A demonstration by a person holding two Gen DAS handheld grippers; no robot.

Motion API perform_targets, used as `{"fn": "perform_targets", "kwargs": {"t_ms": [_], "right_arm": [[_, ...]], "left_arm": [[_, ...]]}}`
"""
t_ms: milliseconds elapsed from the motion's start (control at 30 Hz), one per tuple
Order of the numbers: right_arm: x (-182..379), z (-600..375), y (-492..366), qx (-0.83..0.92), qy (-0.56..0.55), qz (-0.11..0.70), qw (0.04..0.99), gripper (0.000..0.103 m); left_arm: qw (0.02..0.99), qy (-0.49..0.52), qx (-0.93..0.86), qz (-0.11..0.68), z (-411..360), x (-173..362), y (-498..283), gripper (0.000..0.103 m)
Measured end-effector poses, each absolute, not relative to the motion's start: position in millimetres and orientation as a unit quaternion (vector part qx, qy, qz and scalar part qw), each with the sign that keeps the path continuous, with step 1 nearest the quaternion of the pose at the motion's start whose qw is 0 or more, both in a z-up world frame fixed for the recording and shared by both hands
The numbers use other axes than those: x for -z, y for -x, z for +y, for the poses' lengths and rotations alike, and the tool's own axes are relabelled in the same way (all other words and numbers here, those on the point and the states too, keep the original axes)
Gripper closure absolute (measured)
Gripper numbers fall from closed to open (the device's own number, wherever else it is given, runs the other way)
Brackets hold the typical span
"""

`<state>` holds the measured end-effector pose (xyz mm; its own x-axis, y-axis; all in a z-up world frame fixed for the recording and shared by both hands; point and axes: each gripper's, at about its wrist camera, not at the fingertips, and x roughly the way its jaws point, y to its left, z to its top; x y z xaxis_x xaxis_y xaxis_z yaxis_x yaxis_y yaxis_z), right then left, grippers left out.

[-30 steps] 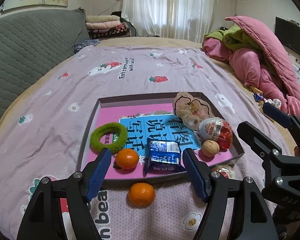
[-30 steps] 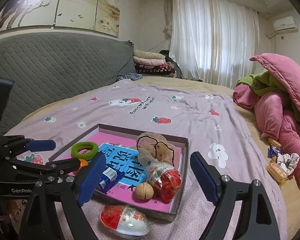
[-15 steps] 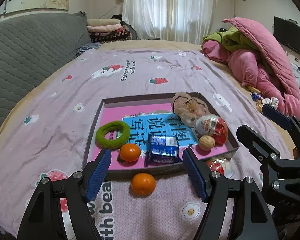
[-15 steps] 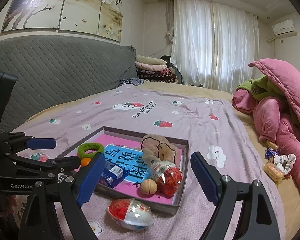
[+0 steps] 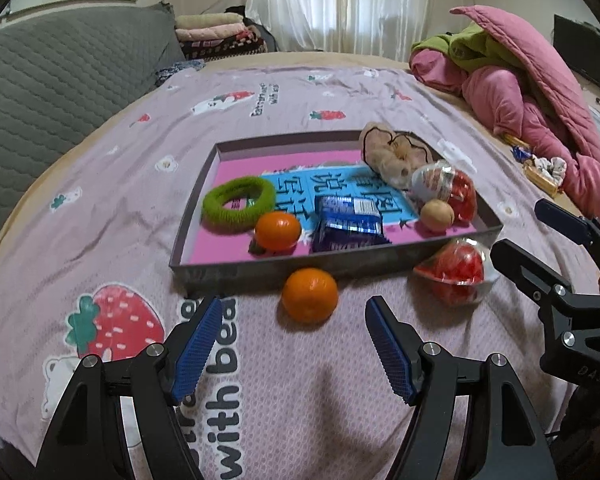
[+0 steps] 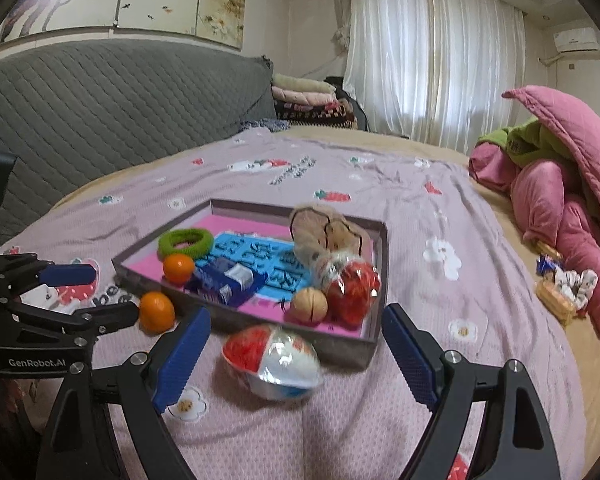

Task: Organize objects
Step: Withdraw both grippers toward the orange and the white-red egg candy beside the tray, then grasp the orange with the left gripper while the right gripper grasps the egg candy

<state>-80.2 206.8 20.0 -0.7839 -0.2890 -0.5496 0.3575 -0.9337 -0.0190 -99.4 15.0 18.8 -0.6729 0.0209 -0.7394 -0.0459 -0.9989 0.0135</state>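
A shallow grey tray [image 5: 192, 216] [image 6: 374, 256] with a pink floor lies on the bedspread. It holds a green hair ring [image 5: 238, 204], an orange [image 5: 278, 231], a blue snack pack [image 5: 346, 222], a walnut [image 5: 437, 216], a red-and-white egg toy [image 5: 446, 190] and a beige plush [image 5: 392, 154]. A second orange [image 5: 309, 295] [image 6: 157, 312] lies on the bed just before the tray, ahead of my open, empty left gripper [image 5: 294, 346]. A second egg toy [image 6: 274, 360] [image 5: 456, 276] lies before my open, empty right gripper [image 6: 296, 354].
A pile of pink and green quilts [image 5: 520, 64] sits at the right. Small wrapped snacks [image 6: 560, 288] lie by it. A grey padded headboard [image 6: 100, 96] runs along the left. Folded blankets [image 6: 304, 96] are stacked at the far end.
Both grippers have drawn back from the tray and dropped lower. The loose orange and the loose egg toy now sit just ahead of the fingertips. Nothing was picked up.
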Motion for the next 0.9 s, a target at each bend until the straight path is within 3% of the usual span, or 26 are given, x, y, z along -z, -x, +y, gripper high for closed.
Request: {"fn": "perform_targets", "kwargs": {"t_ms": [900], "right_arm": [[27,188,104,0.915,-0.349,0.092,0.182,0.016]], "left_arm": [[0.030,0.431,-0.902,0.005,15,23,124,0.028]]}}
